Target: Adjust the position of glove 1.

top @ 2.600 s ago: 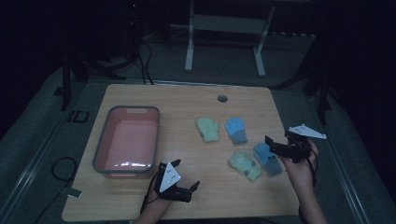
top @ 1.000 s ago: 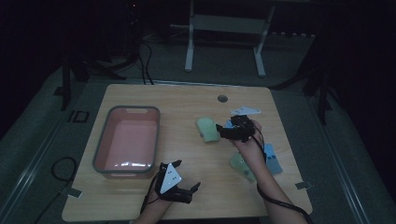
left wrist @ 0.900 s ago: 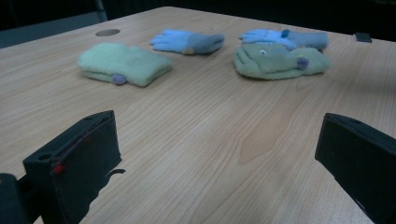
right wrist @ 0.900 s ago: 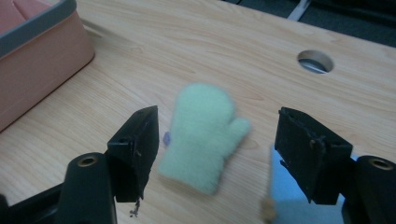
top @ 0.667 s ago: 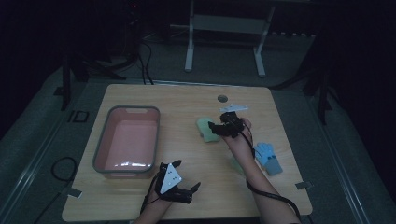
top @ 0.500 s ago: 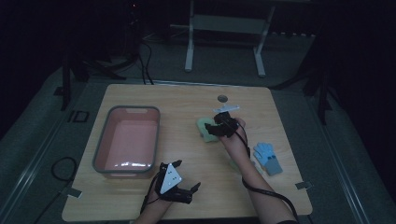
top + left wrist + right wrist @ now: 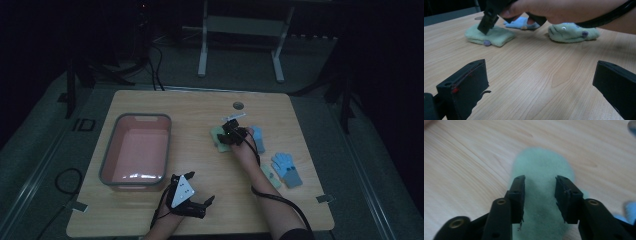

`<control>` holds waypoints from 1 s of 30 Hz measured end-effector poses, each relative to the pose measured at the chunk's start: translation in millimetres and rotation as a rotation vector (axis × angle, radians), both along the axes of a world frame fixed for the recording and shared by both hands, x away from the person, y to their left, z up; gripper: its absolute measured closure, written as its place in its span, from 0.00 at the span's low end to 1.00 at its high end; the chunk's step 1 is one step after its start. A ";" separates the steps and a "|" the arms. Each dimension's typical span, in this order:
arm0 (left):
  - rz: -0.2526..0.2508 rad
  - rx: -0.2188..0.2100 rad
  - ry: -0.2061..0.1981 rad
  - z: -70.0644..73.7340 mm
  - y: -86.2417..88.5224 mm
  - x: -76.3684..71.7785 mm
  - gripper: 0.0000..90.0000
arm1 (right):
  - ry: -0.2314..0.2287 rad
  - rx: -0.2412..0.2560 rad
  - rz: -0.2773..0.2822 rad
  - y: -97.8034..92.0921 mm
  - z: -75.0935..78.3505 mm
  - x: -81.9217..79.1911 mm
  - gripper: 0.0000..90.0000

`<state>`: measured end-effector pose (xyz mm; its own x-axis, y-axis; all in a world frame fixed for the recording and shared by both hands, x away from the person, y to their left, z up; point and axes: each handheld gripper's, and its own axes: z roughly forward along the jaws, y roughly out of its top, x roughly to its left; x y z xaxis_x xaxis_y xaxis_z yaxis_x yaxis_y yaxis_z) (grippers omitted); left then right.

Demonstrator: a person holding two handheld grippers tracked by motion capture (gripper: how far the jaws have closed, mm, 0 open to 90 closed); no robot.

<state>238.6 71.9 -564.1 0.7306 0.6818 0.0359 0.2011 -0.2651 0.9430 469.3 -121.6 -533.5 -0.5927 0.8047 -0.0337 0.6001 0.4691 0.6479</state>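
Note:
A pale green mitten (image 7: 217,138) lies flat near the table's middle. My right gripper (image 7: 231,134) hovers right over it. In the right gripper view the jaws stand open with the green mitten (image 7: 540,167) showing in the gap of the right gripper (image 7: 540,180). A light blue mitten (image 7: 257,136) lies just right of it. Nearer the front right lie a blue glove (image 7: 286,169) and a green glove (image 7: 270,177), partly hidden by the forearm. My left gripper (image 7: 189,198) rests open on the table's front edge; the left gripper (image 7: 541,85) holds nothing.
A pink bin (image 7: 116,150) with a grey rim stands on the left half of the table. A small round grommet (image 7: 238,105) sits at the back. In the left gripper view a green glove with eyes (image 7: 571,31) lies under the person's forearm.
My right gripper has travelled from the table's right edge leftward to the green mitten and come down over it. The left gripper has stayed still.

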 end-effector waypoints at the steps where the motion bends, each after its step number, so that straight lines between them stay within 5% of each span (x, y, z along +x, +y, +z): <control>1: 0.000 0.000 0.000 0.0 -0.1 0.0 0.00 | 0.019 -0.003 -0.007 -0.3 -4.6 2.0 0.69; 5: 0.001 0.001 0.000 0.0 -0.2 -0.2 0.00 | 0.032 0.032 -0.019 -1.4 -8.3 2.4 0.75; 13: 0.002 0.001 0.001 0.0 0.0 0.1 0.00 | 0.008 0.004 -0.043 4.5 -8.0 -1.4 0.94; 19: 0.003 -0.001 0.002 0.0 0.1 0.1 0.00 | 0.008 0.041 -0.058 1.4 -0.2 -9.5 0.96; 21: 0.003 0.003 -0.001 0.1 -0.1 -0.1 0.00 | 0.003 0.085 -0.090 -7.7 15.0 -23.9 0.97; 30: 0.006 0.009 -0.001 0.2 -0.1 0.0 0.00 | -0.045 0.132 -0.118 -19.1 47.5 -75.4 0.97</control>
